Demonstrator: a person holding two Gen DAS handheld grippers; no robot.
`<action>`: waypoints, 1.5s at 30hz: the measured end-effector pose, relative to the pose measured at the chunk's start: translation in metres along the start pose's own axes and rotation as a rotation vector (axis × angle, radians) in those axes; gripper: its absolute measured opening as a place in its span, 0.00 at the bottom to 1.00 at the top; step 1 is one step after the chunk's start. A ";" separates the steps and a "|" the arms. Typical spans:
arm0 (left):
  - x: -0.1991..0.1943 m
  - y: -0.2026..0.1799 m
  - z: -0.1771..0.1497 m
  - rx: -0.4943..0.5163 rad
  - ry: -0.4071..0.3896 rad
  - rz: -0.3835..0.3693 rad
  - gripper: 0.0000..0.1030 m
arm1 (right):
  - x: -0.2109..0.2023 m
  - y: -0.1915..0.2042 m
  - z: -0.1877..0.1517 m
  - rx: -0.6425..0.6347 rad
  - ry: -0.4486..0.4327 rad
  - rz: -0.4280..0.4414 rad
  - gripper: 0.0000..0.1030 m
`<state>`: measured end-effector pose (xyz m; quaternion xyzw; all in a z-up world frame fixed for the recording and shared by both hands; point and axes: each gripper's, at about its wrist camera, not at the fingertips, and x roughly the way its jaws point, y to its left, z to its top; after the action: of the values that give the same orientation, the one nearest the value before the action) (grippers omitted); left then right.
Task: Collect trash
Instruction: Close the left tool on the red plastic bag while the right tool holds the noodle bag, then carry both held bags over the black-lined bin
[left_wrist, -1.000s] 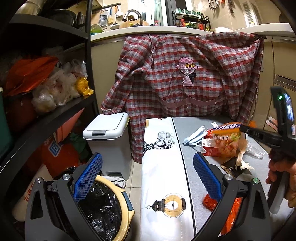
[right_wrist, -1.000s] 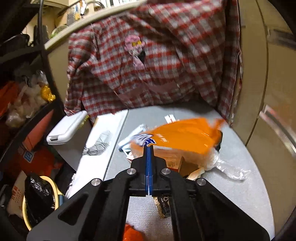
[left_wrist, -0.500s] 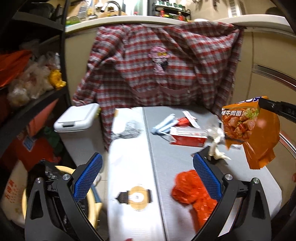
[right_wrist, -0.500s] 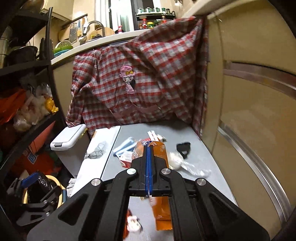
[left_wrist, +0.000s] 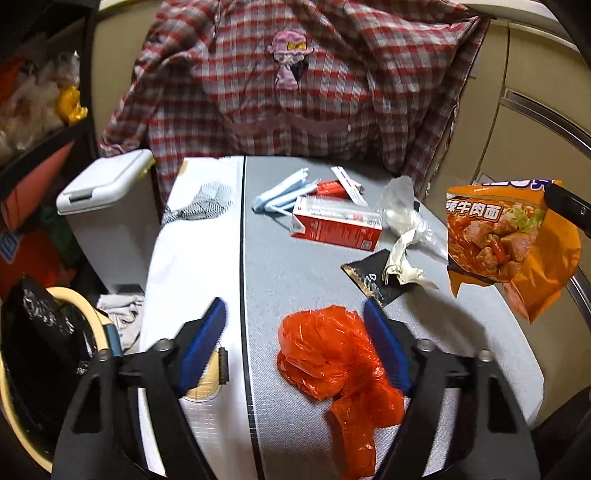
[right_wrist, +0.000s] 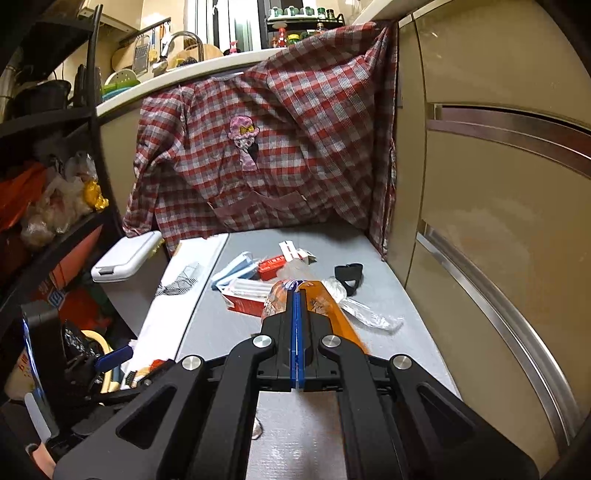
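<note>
The left gripper (left_wrist: 295, 332), jaws just closing, straddles a crumpled orange plastic bag (left_wrist: 332, 363) near the table's (left_wrist: 295, 269) front edge; the right pad touches it.

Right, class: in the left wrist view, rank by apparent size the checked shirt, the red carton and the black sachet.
1. checked shirt
2. red carton
3. black sachet, partly hidden under crumpled paper, so less certain
</note>
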<state>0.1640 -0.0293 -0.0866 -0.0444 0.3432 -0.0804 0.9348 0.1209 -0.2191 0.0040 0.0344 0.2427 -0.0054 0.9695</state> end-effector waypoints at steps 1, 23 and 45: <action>0.002 0.000 0.000 0.001 0.011 -0.006 0.51 | 0.001 -0.001 -0.001 0.002 0.007 -0.002 0.00; -0.077 0.015 0.021 -0.026 -0.130 -0.105 0.11 | -0.014 0.012 -0.001 -0.040 -0.037 -0.003 0.00; -0.198 0.132 0.033 -0.095 -0.325 0.212 0.11 | -0.045 0.127 0.023 -0.120 -0.079 0.263 0.00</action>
<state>0.0526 0.1368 0.0457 -0.0646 0.1939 0.0430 0.9779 0.0954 -0.0939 0.0538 0.0075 0.1977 0.1348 0.9709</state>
